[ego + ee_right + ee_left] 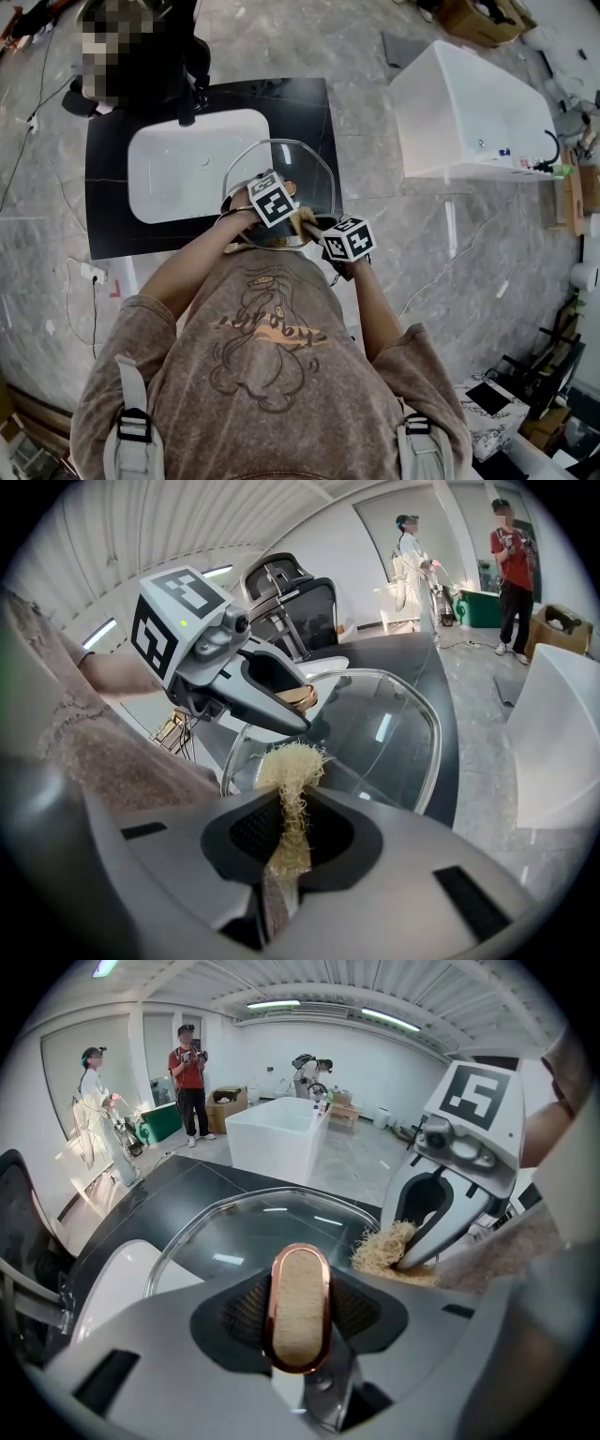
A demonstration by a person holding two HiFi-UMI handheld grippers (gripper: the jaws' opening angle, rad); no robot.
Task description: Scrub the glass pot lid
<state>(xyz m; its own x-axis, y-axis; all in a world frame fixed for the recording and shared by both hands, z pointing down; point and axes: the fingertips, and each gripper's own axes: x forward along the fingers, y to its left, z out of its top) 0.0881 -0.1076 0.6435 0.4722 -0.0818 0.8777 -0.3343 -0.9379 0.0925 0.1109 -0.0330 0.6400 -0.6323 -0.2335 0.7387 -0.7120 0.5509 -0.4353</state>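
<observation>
The glass pot lid (281,173) is held over the right edge of the sink, clear glass with a copper-rimmed knob (300,1307). My left gripper (300,1312) is shut on that knob; in the head view the left gripper (267,199) sits at the lid's near edge. My right gripper (289,822) is shut on a tan fibre scrubber (292,766), whose tuft touches the lid's (375,728) near rim. The scrubber (386,1249) also shows beside the lid (262,1232) in the left gripper view. The right gripper (343,239) is just right of the left one.
A white basin (192,164) is set in a black counter (112,178) with a dark tap (192,89) behind it. A white bathtub (469,103) stands at the right. Several people (187,1072) stand in the far room. Cables lie on the marble floor.
</observation>
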